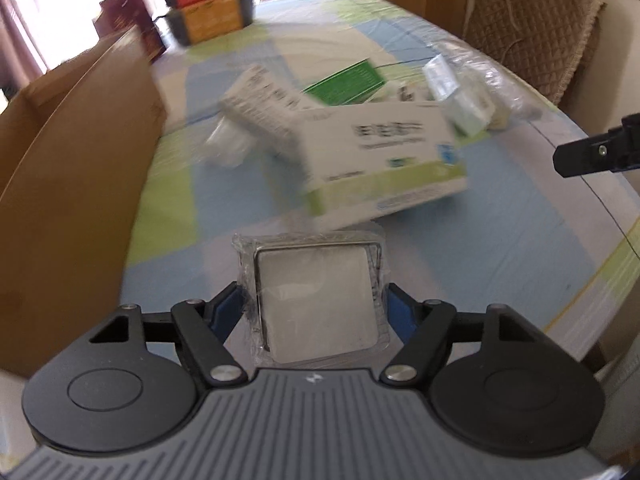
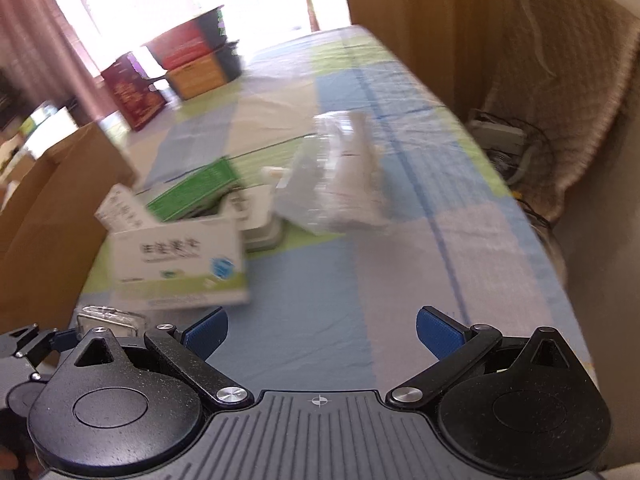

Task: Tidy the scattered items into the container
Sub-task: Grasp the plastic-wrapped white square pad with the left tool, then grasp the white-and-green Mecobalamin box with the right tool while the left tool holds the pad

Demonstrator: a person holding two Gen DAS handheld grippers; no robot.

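My left gripper is shut on a square white packet in clear wrap, held just above the tablecloth. Beyond it lies a blurred pile: a white-and-green medicine box, a white box leaning on it, a green box and a clear plastic bag. The open cardboard box stands to the left. My right gripper is open and holds nothing, low over the table in front of the white-and-green medicine box and the clear plastic bag. The wrapped packet shows at its lower left.
Stacked red and orange bins and a dark red box stand at the table's far end. A chair with a quilted cover stands past the table's right edge. The blue-and-green tablecloth stretches between the grippers and the pile.
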